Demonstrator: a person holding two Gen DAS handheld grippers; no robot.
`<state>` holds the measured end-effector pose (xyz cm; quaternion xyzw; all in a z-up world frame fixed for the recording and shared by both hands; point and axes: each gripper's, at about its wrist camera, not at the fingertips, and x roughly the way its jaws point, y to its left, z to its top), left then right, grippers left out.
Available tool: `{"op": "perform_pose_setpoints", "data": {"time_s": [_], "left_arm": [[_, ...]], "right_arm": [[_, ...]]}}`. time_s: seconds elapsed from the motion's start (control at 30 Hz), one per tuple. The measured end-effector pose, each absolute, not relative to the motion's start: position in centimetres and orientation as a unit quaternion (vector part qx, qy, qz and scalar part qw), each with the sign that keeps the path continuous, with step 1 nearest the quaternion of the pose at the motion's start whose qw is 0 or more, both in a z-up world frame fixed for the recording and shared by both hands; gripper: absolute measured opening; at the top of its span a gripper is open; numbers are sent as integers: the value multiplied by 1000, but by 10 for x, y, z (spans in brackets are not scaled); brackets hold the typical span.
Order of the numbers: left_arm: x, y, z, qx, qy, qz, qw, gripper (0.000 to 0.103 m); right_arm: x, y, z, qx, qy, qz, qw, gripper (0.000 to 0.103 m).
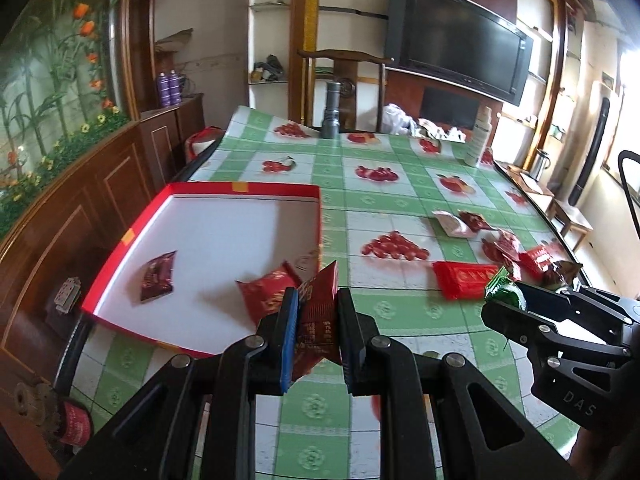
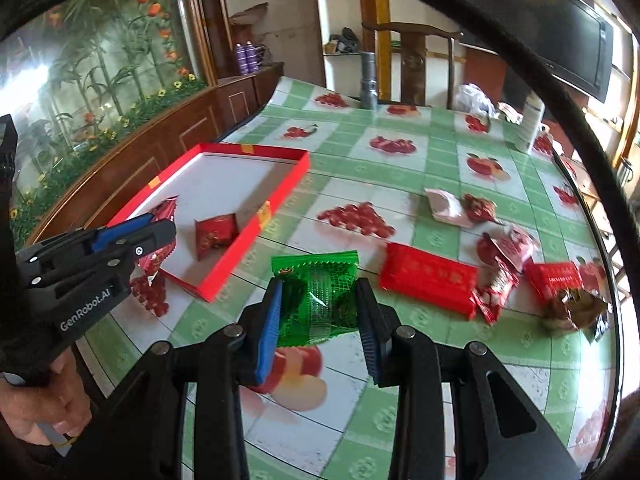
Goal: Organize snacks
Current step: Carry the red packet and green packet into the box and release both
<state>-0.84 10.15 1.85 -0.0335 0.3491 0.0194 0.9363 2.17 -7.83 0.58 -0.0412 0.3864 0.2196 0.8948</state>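
Left wrist view: the shallow red cardboard box with a white floor lies ahead and left on the green checked tablecloth. The left gripper, nearer the box, is clamped on a dark red foil snack packet. The right gripper pinches a green foil snack packet, farther right.

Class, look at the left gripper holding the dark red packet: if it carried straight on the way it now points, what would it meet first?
Probably the red snack packet lying inside the red box. The left gripper, shut on its dark red packet, aims down across the box's near corner, though depth is uncertain here.
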Motion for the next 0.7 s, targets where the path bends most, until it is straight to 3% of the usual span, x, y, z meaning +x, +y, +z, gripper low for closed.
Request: {"op": "perform_pose_setpoints", "data": {"time_s": [0.7], "left_arm": [[24,181,10,-40,351,120,928,17]], "right_arm": [[79,12,0,-31,399,290,869,38]]}}
